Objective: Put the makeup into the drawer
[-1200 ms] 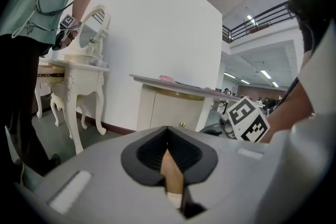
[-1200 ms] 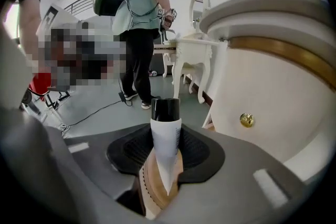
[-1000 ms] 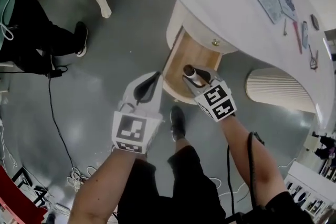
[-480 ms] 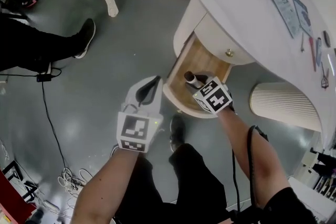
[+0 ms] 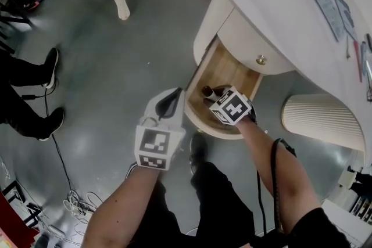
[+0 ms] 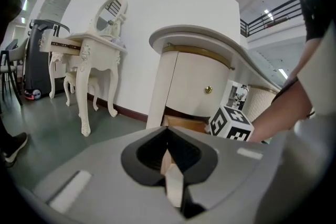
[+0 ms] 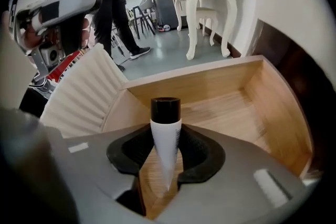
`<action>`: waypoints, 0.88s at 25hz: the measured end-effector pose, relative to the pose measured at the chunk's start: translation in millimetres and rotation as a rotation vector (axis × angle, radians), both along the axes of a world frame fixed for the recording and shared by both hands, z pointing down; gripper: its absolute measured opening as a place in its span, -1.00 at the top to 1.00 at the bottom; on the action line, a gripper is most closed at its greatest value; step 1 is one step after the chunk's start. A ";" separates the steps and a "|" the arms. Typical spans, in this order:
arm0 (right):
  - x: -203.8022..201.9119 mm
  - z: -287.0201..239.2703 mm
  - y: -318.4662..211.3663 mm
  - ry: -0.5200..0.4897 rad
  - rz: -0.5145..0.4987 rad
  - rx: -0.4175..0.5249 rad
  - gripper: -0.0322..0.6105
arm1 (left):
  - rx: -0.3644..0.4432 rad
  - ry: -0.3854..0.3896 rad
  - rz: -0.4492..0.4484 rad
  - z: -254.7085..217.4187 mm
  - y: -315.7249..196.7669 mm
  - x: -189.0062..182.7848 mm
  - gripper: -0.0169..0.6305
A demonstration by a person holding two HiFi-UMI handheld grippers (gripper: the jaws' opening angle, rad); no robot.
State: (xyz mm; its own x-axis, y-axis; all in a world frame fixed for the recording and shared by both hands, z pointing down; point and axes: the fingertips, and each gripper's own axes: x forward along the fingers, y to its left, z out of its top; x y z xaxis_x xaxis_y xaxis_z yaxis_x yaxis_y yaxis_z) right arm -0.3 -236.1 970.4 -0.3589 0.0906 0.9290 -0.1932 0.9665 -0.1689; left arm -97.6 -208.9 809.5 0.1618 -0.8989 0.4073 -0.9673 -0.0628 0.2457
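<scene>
Head view: my right gripper (image 5: 214, 96) points steeply down into the open drawer (image 5: 224, 64). My left gripper (image 5: 169, 103) hangs just outside the drawer's front.
Left gripper view: jaws together, empty.
Right gripper view: jaws clamp the makeup tube (image 7: 166, 134) over the drawer floor. I should lower it before letting go.

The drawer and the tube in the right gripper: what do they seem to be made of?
Drawer: looks like light unpainted wood, matte; grain shows on its floor.
Tube: probably soft white plastic, smooth, tapering flat to a thin end; its cap is black, likely hard plastic.
</scene>
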 end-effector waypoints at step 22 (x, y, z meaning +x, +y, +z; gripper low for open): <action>-16.9 52.3 11.9 0.037 -0.008 -0.081 0.40 | -0.076 0.034 -0.048 37.8 -7.2 -9.2 0.95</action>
State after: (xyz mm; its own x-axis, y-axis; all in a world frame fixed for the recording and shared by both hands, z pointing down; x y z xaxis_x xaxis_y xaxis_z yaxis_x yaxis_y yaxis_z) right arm -17.2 -224.2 1022.7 -0.3233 0.1688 0.9311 -0.1931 0.9515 -0.2396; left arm -106.9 -216.1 847.3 0.1343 -0.8725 0.4698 -0.9597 0.0036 0.2811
